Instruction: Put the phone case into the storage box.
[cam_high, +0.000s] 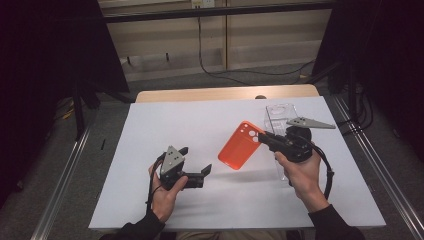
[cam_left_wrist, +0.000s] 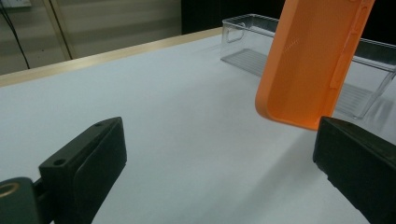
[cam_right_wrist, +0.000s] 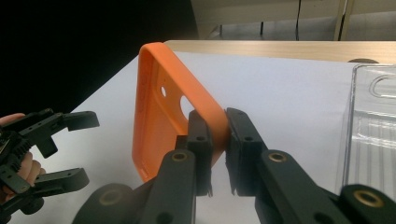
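1. An orange phone case (cam_high: 241, 145) is held up off the white table (cam_high: 150, 130), right of the table's centre, tilted with its camera cutouts toward the far end. In the right gripper view its hollow inner side faces left and the cutouts show as small holes.
2. The right claw (cam_high: 263, 138) is clamped on the case's edge near the camera end; in the right gripper view its two black jaws press on either side of the orange rim (cam_right_wrist: 219, 126).
3. The person's right hand (cam_high: 300, 172) holds that gripper from below, a dark sleeve at the wrist and a black cable looping beside it (the grey three-cornered plate sits on top, pointing right).
4. A clear plastic tray (cam_high: 278, 116) lies on the table just behind and under the right gripper, at the right far side. In the left gripper view it sits behind the orange case.
5. The left claw (cam_high: 196, 161) is spread wide, gripping nothing, hovering over the table near its left front, well apart from the case.
6. The left hand (cam_high: 165, 192) holds that gripper.
7. Beyond the white table surface a wooden edge shows, then a grey floor with cables.
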